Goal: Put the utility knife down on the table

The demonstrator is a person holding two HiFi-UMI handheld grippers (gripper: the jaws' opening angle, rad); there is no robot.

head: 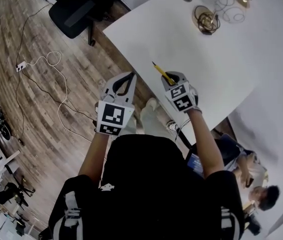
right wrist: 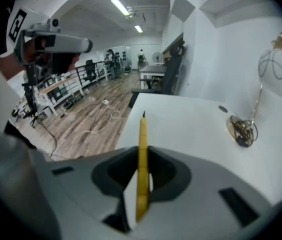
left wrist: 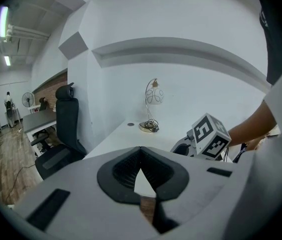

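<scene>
Status of task: not yet completed. The utility knife [head: 161, 72] was found clamped between the jaws of the right gripper [head: 171, 78], over the near edge of the white table [head: 221, 69]. No contact between knife and tabletop could be made out in the head view, so the knife was judged to be held clear of the surface. Remaining steps, as judged: the knife to be lowered onto the table, the jaws to be opened, and the gripper to be drawn off.

Right gripper view: the jaws of the right gripper [right wrist: 141, 156] were seen closed narrowly on the knife [right wrist: 141, 149], with the pads against its flat sides. The grip was taken at the rear part of the handle, and most of the body projected forward past the jaws towards the table [right wrist: 180, 119].

Appearance of the knife: a slim yellow body was noted, seen edge-on, ending in a small dark point at the far end. Whether that point was an extended blade could not be told. The point was directed away from the person.

Left gripper [head: 130, 76]: it was held beside the right one, off the table edge and over the wooden floor. In the left gripper view its tips [left wrist: 141, 150] were seen brought together with nothing between them. No part in the task was judged for it.

Far end of the table: a lamp [head: 206, 19] stood well apart from the knife.
</scene>
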